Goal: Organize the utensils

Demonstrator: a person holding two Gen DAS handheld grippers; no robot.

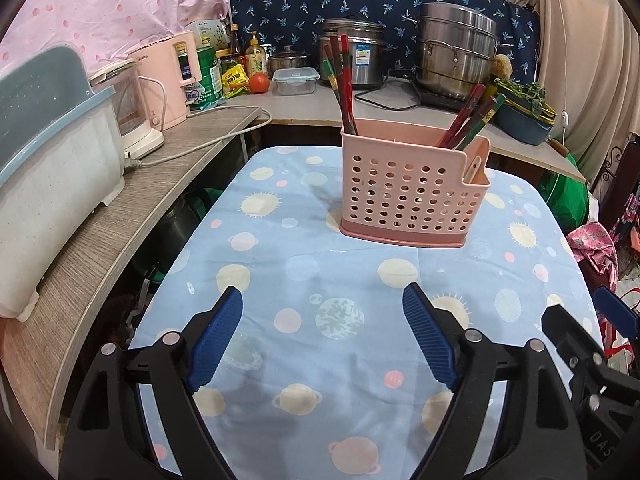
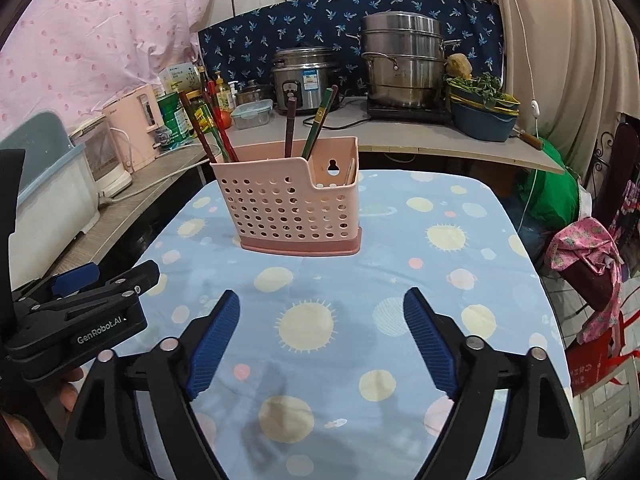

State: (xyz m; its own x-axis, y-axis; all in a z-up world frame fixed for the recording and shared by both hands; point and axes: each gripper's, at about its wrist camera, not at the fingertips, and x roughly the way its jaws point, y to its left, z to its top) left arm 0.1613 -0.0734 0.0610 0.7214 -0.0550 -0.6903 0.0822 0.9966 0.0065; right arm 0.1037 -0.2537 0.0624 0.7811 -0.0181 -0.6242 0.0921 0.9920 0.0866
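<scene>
A pink perforated utensil holder (image 1: 408,196) stands upright on the blue planet-print tablecloth (image 1: 304,264); it also shows in the right wrist view (image 2: 292,208). Red and green chopsticks (image 1: 345,84) lean in its left end, and more chopsticks (image 1: 472,118) lean in its right end. In the right wrist view the chopsticks (image 2: 216,128) show the same way. My left gripper (image 1: 322,310) is open and empty, well short of the holder. My right gripper (image 2: 322,308) is open and empty, also short of it. The left gripper's body (image 2: 80,312) shows at the right view's left edge.
A grey shelf (image 1: 120,216) on the left carries a dish rack (image 1: 48,184) and a pink kettle (image 1: 168,80). The back counter (image 1: 400,108) holds a rice cooker (image 1: 356,56), a steel steamer pot (image 1: 456,52) and a bowl of greens (image 1: 524,112). Pink cloth (image 2: 588,264) hangs at the table's right.
</scene>
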